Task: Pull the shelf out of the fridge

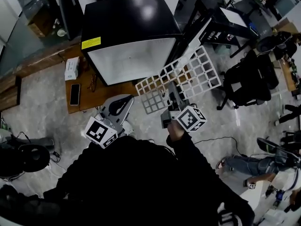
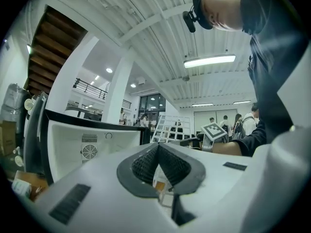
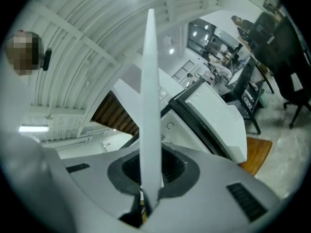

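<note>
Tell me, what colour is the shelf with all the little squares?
The shelf is white, an open grid of squares. The head view shows it best.

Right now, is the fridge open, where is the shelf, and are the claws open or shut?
Black mini fridge with white inside: door open.
White plastic grid shelf: out of the fridge, tilted, held in the air.
Right claw: shut on the shelf's edge.
Left claw: shut, holding nothing.
Black phone: lying flat on the wooden board.
</note>
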A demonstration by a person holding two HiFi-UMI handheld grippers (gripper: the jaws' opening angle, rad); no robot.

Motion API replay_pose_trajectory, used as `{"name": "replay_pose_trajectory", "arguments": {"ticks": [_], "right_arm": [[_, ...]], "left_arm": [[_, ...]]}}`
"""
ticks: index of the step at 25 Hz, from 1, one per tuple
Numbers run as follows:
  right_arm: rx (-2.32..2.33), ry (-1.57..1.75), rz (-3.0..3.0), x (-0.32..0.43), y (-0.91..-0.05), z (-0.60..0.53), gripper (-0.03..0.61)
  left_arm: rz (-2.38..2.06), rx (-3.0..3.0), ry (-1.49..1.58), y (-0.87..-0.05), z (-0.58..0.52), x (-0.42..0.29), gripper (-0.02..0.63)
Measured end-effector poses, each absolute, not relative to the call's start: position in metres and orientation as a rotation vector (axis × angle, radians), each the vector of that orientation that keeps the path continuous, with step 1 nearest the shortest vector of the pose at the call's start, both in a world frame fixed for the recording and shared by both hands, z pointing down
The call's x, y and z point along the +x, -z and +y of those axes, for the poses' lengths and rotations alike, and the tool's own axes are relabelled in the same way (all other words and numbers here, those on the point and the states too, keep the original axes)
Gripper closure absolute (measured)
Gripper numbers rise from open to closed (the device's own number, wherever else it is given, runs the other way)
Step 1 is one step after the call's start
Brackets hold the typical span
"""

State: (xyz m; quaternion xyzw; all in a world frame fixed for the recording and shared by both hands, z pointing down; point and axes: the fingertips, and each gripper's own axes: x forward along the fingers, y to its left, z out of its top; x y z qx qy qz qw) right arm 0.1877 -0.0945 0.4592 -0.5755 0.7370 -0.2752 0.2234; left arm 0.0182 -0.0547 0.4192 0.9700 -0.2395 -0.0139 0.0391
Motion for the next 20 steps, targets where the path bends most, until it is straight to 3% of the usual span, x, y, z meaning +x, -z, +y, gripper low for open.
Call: {"name": "replay_pose_trajectory", "arguments": {"ticks": [20], "right_arm": [[-1.882, -0.278, 2.663, 0.198, -0.254, -0.148, 0.549]], "left_arm": [[-0.780, 2.952, 0.044, -0.411, -0.093, 0.016, 0.607]]}}
